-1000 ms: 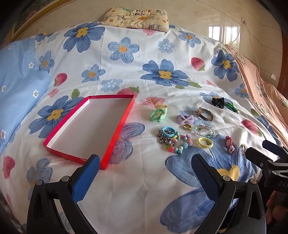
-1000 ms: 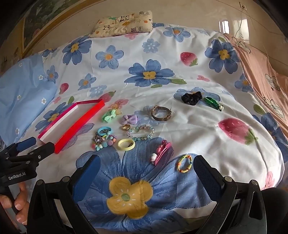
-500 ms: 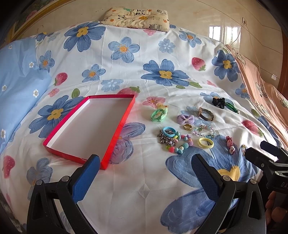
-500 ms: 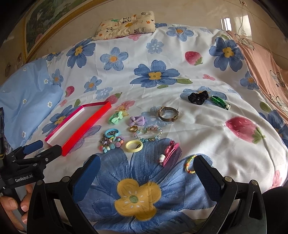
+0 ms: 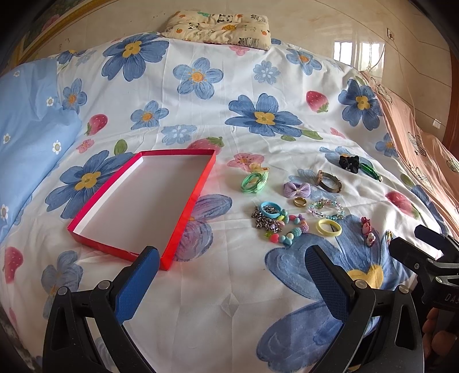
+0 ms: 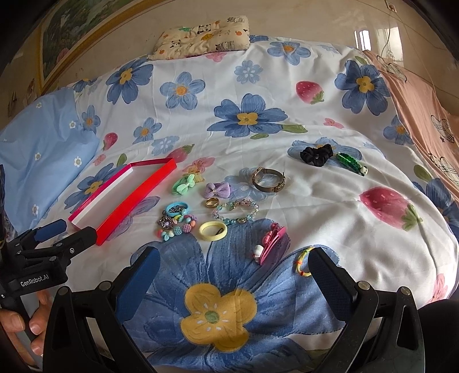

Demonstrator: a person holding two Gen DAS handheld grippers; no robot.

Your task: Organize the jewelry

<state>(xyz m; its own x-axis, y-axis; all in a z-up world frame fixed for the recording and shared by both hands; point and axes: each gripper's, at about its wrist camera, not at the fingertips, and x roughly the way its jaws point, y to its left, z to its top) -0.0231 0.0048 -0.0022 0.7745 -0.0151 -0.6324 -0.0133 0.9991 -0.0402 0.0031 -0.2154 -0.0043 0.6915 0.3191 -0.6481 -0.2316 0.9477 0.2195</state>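
Observation:
A shallow red box (image 5: 200,183) with a white inside lies empty on the flowered bed; it also shows in the right wrist view (image 6: 126,200). To its right lie several small pieces: a green bow (image 5: 254,181), a purple bow (image 6: 217,189), a gold ring (image 6: 211,202), a metal watch (image 6: 268,179), a bead bracelet (image 6: 235,212), a yellow band (image 6: 213,230), a pink clip (image 6: 271,244), a black scrunchie (image 6: 316,155). My left gripper (image 5: 231,268) is open and empty, near the box's front corner. My right gripper (image 6: 233,268) is open and empty, in front of the pink clip.
A patterned pillow (image 5: 218,27) lies at the bed's far end. A light blue pillow (image 5: 31,129) lies on the left. A peach blanket (image 6: 421,114) runs along the right edge. The bed's front edge is just below both grippers.
The right gripper has shifted a little to the right and closer to the pink clip and the yellow-green band. The left gripper has barely moved. Nothing was picked up.

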